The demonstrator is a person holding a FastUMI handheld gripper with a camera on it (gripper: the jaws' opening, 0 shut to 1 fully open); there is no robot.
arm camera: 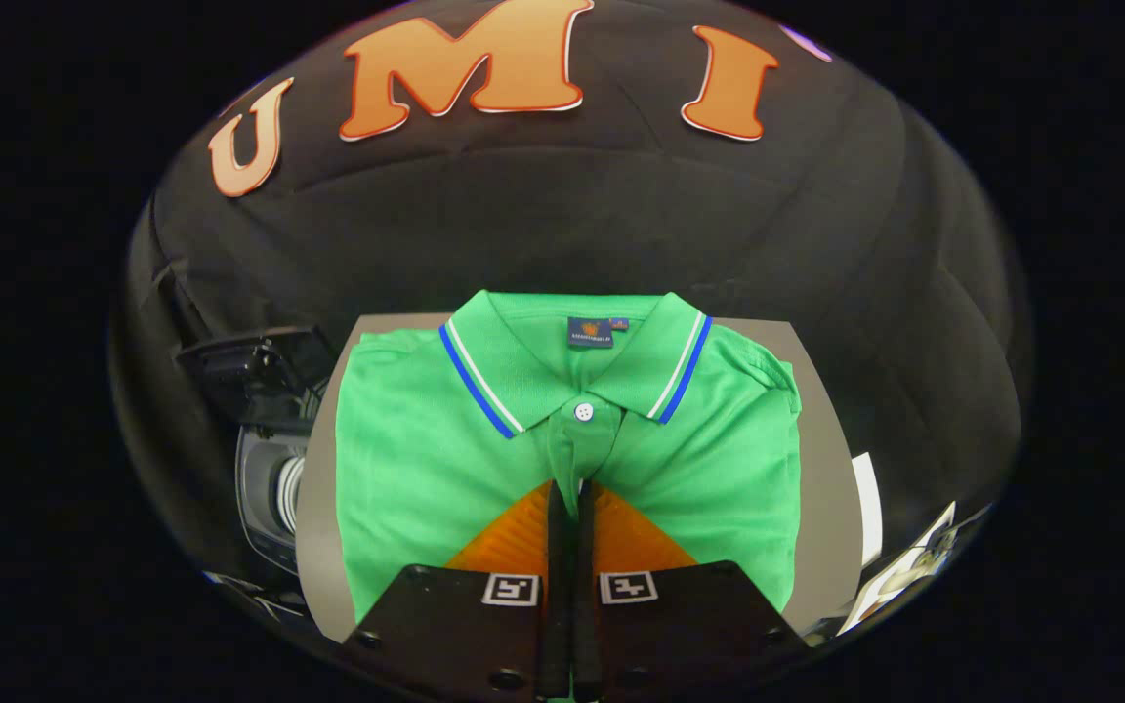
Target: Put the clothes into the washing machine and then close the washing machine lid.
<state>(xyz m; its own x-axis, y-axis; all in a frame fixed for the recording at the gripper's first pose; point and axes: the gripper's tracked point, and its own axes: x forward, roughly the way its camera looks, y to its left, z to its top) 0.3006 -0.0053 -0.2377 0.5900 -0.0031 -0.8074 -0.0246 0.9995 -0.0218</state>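
On the grey table [821, 459], a green polo [406, 469]; jaws pressed together above its placket.

A small dark neck label [590, 332] is sewn inside the collar of the green polo shirt [406, 469], bearing an orange emblem and a line of pale lettering too small to make out, perhaps a brand name. Each finger of the gripper [570, 503] carries a square black-and-white coded marker [511, 589], without letters or numbers.
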